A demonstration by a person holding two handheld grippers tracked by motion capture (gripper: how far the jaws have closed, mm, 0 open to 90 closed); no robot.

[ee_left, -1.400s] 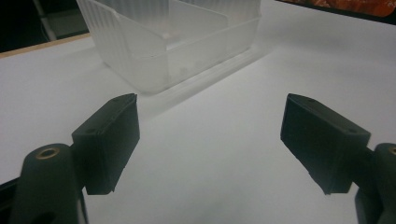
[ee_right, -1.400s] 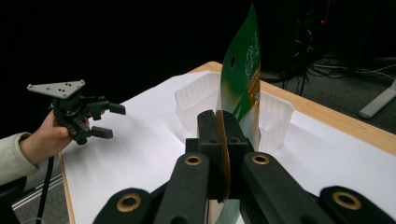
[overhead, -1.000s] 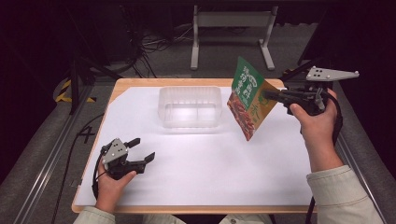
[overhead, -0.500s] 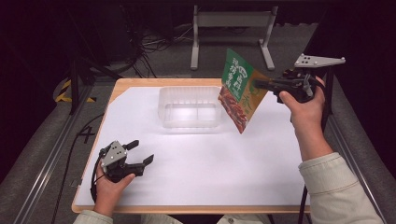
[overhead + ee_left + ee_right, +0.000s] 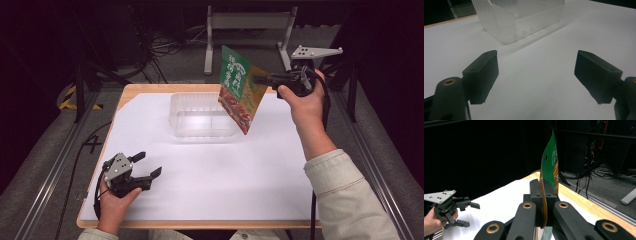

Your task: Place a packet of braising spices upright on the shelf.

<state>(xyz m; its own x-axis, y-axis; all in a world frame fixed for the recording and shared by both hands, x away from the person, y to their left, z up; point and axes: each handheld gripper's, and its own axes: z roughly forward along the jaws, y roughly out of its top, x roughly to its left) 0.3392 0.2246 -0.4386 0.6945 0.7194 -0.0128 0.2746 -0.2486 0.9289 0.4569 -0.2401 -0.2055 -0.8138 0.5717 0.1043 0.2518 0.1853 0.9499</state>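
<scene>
Right gripper (image 5: 261, 79) held high over far right of table (image 5: 200, 200), jaws clamped flat on edge of green-and-orange snack pouch (image 5: 239, 90). Pouch hangs tilted in air, lower corner above right end of clear plastic bin (image 5: 195, 120). Bin sits on white table cover near far edge. Left gripper (image 5: 148, 165) rests low at near left corner, jaws spread wide, nothing between them, well apart from bin.
</scene>
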